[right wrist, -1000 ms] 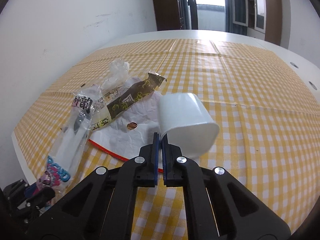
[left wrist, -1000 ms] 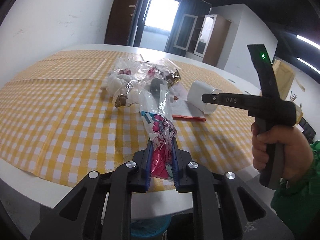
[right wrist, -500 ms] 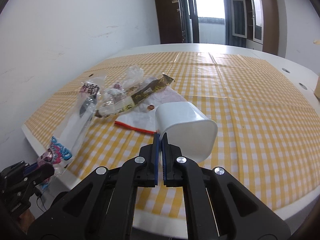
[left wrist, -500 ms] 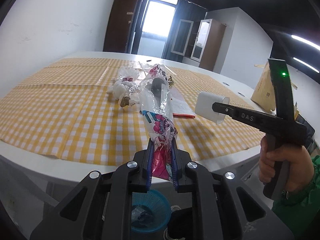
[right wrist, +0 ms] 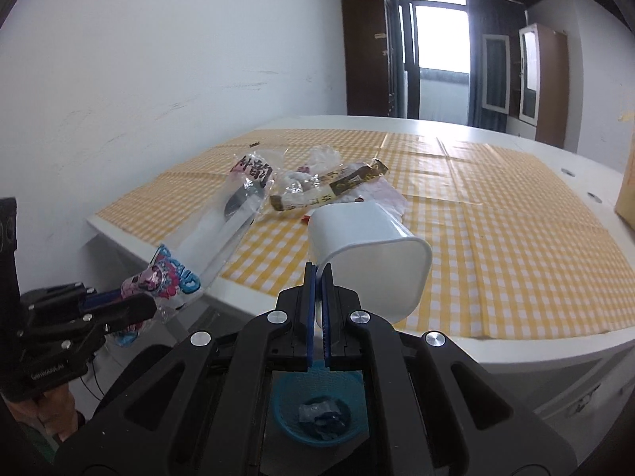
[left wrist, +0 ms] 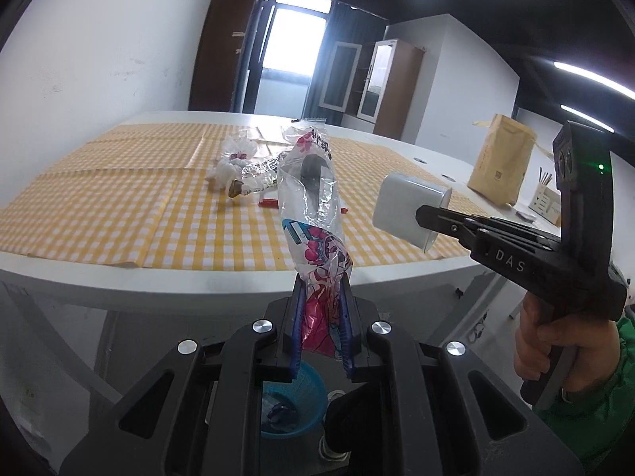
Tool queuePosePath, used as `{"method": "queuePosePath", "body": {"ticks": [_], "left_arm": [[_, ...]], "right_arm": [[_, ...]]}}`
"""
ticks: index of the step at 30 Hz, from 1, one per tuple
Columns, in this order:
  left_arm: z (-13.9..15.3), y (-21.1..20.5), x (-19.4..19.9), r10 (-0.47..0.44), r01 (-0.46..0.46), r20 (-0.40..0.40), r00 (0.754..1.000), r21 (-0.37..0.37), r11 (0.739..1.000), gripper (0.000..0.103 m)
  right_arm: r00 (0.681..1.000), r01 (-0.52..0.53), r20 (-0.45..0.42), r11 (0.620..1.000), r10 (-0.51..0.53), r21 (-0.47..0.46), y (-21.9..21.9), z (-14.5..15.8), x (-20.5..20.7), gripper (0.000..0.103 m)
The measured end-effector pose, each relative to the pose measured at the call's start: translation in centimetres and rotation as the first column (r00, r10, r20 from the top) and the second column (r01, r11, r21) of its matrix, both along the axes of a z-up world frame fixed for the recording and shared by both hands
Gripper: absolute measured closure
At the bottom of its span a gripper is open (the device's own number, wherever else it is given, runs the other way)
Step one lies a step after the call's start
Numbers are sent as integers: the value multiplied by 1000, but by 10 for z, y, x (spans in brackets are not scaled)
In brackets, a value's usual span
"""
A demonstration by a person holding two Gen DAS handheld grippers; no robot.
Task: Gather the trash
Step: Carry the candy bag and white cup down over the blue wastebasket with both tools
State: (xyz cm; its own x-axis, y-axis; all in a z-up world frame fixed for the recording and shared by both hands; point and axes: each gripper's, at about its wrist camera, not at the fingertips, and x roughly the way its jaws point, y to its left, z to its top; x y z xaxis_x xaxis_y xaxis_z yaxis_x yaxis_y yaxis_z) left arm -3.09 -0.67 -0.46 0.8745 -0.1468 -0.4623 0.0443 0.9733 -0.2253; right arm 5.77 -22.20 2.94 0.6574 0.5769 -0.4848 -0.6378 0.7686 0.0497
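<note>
My left gripper (left wrist: 320, 297) is shut on a clear plastic wrapper with pink and blue print (left wrist: 313, 214) and holds it upright in the air in front of the table edge; the gripper (right wrist: 131, 309) and wrapper (right wrist: 222, 230) also show in the right wrist view. My right gripper (right wrist: 317, 277) is shut on the rim of a white plastic cup (right wrist: 369, 250), lifted off the table; the cup (left wrist: 408, 214) also shows in the left wrist view. A blue mesh bin (right wrist: 317, 408) with some trash in it stands on the floor below both grippers, also seen under the left gripper (left wrist: 289, 404).
A white table with a yellow checked cloth (left wrist: 119, 198) holds more wrappers and a crumpled clear bag (left wrist: 246, 166), also seen in the right wrist view (right wrist: 325, 182). A brown paper bag (left wrist: 500, 162) stands at the far right. A white wall is on the left.
Both grippers have pulled back from the table and risen, carrying the wrapper and the cup out past the table's edge. The blue bin on the floor has come into fuller view below them.
</note>
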Motion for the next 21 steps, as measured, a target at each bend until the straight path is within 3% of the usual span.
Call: {"method": "queuePosePath", "body": {"ticks": [5, 12, 21], "left_arm": [[-8, 0, -20, -8, 8, -22, 1000, 20, 1000, 89], [-34, -7, -44, -52, 56, -87, 995, 50, 997, 89], [-70, -4, -43, -59, 67, -187, 981, 38, 997, 89]], "right_arm": [[998, -28, -47, 999, 29, 33, -9, -7, -22, 101], [996, -58, -64, 998, 58, -7, -17, -24, -58, 101], [988, -66, -144, 997, 59, -48, -18, -65, -71, 101]]}}
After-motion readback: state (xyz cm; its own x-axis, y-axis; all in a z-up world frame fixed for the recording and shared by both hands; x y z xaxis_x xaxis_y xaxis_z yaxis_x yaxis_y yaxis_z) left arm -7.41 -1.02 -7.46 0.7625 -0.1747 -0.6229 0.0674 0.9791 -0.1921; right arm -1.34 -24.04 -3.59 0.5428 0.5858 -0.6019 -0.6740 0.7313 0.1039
